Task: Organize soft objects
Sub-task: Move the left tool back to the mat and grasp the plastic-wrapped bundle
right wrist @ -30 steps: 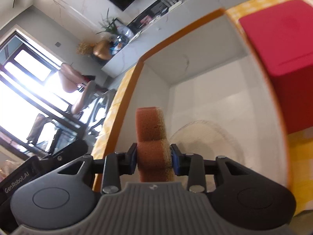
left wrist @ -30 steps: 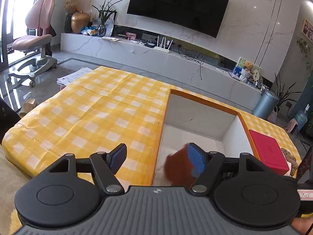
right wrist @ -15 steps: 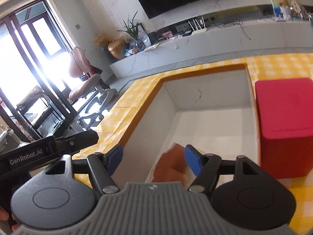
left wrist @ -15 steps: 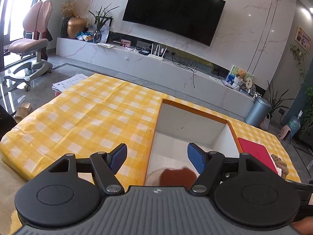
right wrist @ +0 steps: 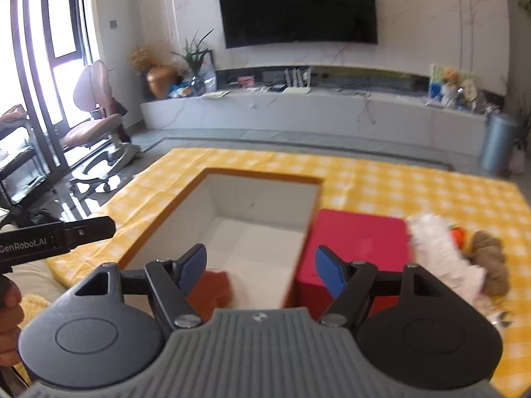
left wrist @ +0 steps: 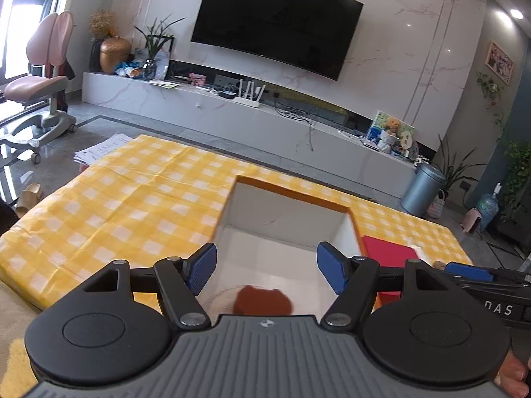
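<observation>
Sponge down in the box, flat on the white floor, just below and ahead of the left tongs. Same sponge at the near-left corner in the right wrist view, low beside the left pad of the right tongs. Right tongs just been opening, nothing between the pads now, blue faces standing wide. Left tongs also wide and empty, hovering over the box's near edge.

One soft thing stowed, then. Plenty left, by the look of it: to the right of the right tongs, beyond the red block, a white fluffy piece lying on the yellow checked table, partly blurred. Just past it a brown plush lump, and a small orange bit between the two, too small to name. All three outside the box, near one another, close to the red block's far side.

Red block touching or nearly touching the box's right wall; soft or hard, cannot tell.

Judging from this: early going, one item in, at least two or three waiting on the right.
</observation>
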`<action>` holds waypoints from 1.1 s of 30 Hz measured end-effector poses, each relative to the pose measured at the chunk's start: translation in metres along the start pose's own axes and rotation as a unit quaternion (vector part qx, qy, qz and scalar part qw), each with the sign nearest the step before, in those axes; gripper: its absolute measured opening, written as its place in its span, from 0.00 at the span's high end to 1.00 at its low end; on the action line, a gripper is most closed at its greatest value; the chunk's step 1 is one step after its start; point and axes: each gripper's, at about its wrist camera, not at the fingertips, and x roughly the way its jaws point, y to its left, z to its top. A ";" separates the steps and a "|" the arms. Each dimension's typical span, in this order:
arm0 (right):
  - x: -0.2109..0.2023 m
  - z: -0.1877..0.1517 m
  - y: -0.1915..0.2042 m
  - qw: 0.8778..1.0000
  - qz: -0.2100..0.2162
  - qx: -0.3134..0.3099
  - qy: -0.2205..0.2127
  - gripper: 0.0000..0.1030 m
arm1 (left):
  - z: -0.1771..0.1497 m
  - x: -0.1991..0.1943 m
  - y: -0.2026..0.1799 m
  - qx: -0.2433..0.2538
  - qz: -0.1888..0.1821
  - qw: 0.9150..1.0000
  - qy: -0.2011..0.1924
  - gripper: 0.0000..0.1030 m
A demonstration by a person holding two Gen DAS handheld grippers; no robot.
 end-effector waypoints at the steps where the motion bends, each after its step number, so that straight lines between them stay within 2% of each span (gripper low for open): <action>1: -0.008 0.002 -0.005 1.000 -0.008 0.000 -0.007 0.30 | 0.001 -0.001 -0.006 0.000 -0.005 1.000 0.000 0.21; 7: -0.053 0.000 -0.053 0.997 -0.050 0.032 -0.039 0.27 | -0.002 -0.002 -0.053 0.028 -0.039 0.999 -0.007 0.21; 12: -0.067 -0.009 -0.095 0.992 -0.087 0.077 -0.044 0.27 | -0.009 0.007 -0.094 0.060 -0.064 0.996 0.006 0.21; 16: -0.070 -0.019 -0.131 0.979 -0.149 0.130 -0.044 0.27 | -0.021 0.018 -0.129 0.097 -0.086 0.992 0.012 0.21; 17: -0.071 -0.022 -0.139 0.976 -0.156 0.146 -0.042 0.27 | -0.026 0.021 -0.137 0.104 -0.091 0.990 0.013 0.21; 19: -0.069 -0.030 -0.153 0.971 -0.153 0.180 -0.040 0.17 | -0.036 0.027 -0.152 0.117 -0.104 0.988 0.012 0.21; 21: -0.063 -0.038 -0.168 0.964 -0.156 0.215 -0.030 0.16 | -0.048 0.035 -0.166 0.136 -0.121 0.983 0.011 0.20; 23: -0.056 -0.044 -0.183 0.955 -0.169 0.244 -0.019 0.15 | -0.061 0.043 -0.184 0.173 -0.141 0.975 0.022 0.20; 27: -0.050 -0.056 -0.206 0.949 -0.190 0.253 0.003 0.15 | -0.092 0.061 -0.222 0.260 -0.163 0.950 0.055 0.19; 29: -0.047 -0.066 -0.218 0.942 -0.208 0.264 0.009 0.15 | -0.106 0.070 -0.238 0.291 -0.174 0.939 0.065 0.19; 33: -0.038 -0.085 -0.248 0.928 -0.207 0.308 0.039 0.15 | -0.134 0.090 -0.265 0.340 -0.197 0.917 0.068 0.19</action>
